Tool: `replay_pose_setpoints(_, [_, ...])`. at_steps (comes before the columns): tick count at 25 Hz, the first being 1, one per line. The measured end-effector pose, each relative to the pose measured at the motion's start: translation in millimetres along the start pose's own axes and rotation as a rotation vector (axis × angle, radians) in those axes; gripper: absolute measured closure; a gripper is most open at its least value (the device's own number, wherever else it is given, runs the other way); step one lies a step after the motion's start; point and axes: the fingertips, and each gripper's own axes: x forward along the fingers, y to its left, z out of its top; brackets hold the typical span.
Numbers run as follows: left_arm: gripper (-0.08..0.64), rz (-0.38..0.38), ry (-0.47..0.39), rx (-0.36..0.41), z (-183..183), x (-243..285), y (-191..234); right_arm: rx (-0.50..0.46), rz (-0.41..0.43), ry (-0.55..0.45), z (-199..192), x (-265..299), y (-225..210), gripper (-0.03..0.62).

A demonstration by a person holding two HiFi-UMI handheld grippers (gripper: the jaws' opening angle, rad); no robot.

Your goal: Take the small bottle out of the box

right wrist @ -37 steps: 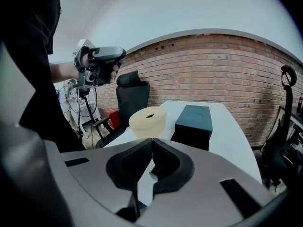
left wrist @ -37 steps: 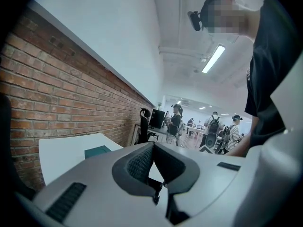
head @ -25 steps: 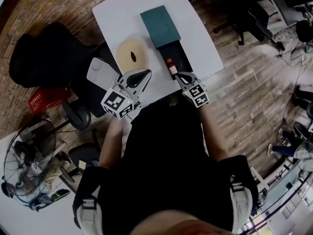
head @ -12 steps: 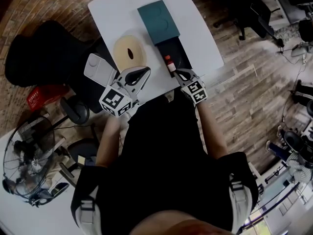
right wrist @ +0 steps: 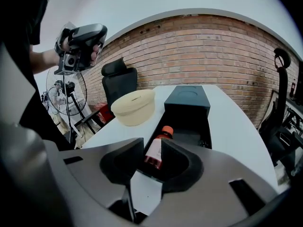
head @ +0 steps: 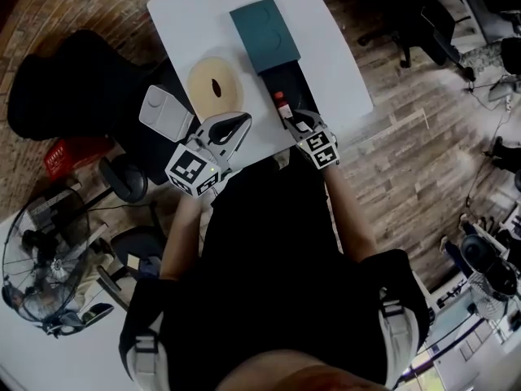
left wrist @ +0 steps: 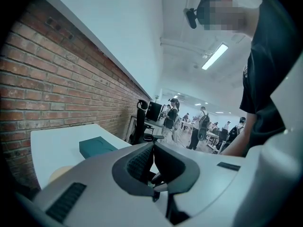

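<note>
I am at the reach-in step. The right gripper (right wrist: 152, 141) hangs over the near end of the open box (head: 293, 84) on the table (right wrist: 236, 122), and its jaws are opening, with the small bottle (right wrist: 155, 150) lined up between them. The bottle lies on its side in the black tray, its orange cap pointing away from me toward the teal cover (head: 264, 27) at the far end. It has not been lifted and is not gripped. There is clear space on the left jaw's side, while the right jaw sits very close to the bottle, possibly touching it.

The left gripper (left wrist: 153, 145) is held up and back from the table, with its jaws closed together on nothing.

Next I judge that the right jaws need to open wider than the bottle's body and drop down on either side of it. They should close on the label area rather than the cap, then lift straight up past the tray walls.

The bottle's base is hidden behind the right jaws, so I cannot see how it rests against the tray's near wall. From the head view the bottle is only a small speck. A cream bowl (right wrist: 135, 107) sits left of the box, out of the way.
</note>
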Motion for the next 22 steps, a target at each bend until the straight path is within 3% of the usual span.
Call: replay_pose_setpoints(22, [0.538,0.047,-0.003,-0.019,-3,-9,3,0.028,-0.047,0.148,-24,29,-11,0.420])
